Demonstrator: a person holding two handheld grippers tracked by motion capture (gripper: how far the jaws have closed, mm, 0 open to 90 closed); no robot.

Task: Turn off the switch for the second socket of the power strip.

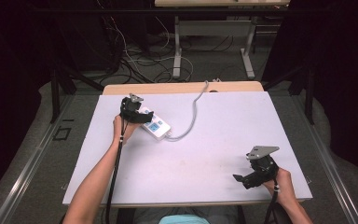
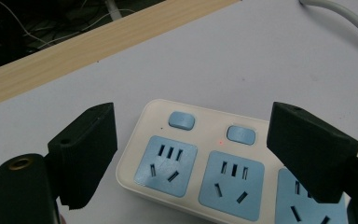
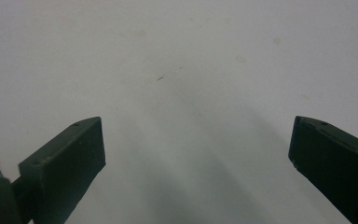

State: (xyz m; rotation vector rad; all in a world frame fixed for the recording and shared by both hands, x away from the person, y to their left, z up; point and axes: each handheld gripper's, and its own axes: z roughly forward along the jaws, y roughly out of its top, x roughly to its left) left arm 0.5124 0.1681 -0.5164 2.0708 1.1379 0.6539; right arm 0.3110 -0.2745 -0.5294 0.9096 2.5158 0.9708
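Power strip (image 2: 200, 172) lying straight ahead between the parted, not yet gripping jaws of the left gripper (image 2: 191, 154), long axis crosswise to them; right gripper (image 1: 256, 175) well apart, jaws released over bare bench (image 3: 177, 70).

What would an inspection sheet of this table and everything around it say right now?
Surface: white table top, faint marks, wooden strip along its far edge.
Job's things: white power strip with blue sockets and blue switches, lying flat; a small red light glows by one switch.
Clutter: nothing seen.
Grippers: left gripper astride the power strip's end, jaws open, not pressing it; right gripper near the table's front right, jaws open over bare surface.
Cables: the strip's grey cord curves to the far edge; a black cable trails from each gripper.
Surroundings: dark room, tangled floor wires, another table's legs behind.
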